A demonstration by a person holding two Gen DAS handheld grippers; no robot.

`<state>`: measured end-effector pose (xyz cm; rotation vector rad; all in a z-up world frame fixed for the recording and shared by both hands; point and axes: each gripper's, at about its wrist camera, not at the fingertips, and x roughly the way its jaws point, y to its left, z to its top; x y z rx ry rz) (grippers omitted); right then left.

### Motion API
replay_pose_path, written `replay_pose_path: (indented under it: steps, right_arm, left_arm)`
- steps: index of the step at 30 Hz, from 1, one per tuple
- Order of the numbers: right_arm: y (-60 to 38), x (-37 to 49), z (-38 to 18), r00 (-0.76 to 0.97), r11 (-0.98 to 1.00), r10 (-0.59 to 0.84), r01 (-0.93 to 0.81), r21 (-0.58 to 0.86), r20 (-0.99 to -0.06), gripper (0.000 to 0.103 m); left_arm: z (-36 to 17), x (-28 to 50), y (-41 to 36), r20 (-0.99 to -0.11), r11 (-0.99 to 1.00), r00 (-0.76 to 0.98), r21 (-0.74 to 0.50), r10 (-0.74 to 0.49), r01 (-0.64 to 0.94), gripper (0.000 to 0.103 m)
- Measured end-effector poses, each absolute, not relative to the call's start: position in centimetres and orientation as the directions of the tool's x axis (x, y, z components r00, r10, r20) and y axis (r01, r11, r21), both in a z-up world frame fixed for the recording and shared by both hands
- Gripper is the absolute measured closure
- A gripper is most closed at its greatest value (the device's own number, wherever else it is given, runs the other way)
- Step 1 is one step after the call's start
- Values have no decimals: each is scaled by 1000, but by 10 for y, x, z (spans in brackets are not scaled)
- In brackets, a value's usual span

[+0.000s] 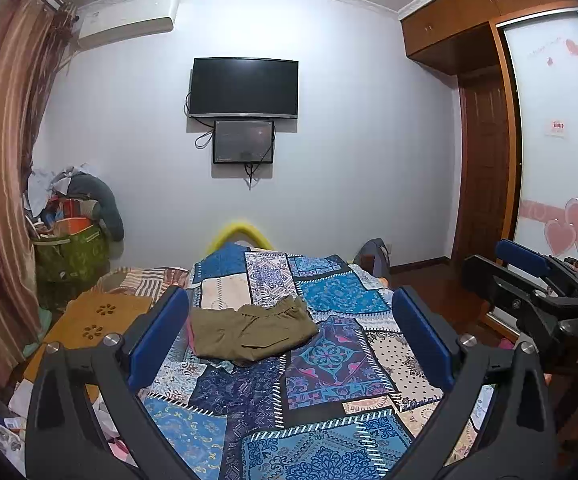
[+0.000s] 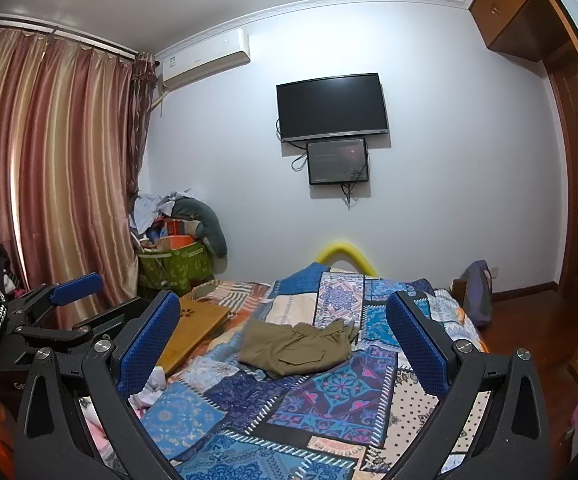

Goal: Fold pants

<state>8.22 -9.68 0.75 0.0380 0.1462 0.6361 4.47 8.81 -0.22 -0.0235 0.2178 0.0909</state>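
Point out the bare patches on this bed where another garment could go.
Free: the patchwork bedspread in front of the olive pants, and the strip to their right. Crowded: the left edge, with the wooden board and loose clothes.

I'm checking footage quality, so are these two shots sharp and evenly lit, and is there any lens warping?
Left wrist view: strong fisheye bending at the curtain and wardrobe, dark corners, olive pants sharp. Right wrist view: same barrel warp, cool even light, no glare on the dark TV, no motion blur.
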Motion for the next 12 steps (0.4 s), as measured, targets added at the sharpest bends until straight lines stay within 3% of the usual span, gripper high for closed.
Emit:
replay_pose_path:
  steps: [12]
  right_arm:
    - [-97,83,5,796,807,590,-583,94,-133,1]
  left_arm:
    - [-7,49,92,-234,994,967,-22,95,-104,0]
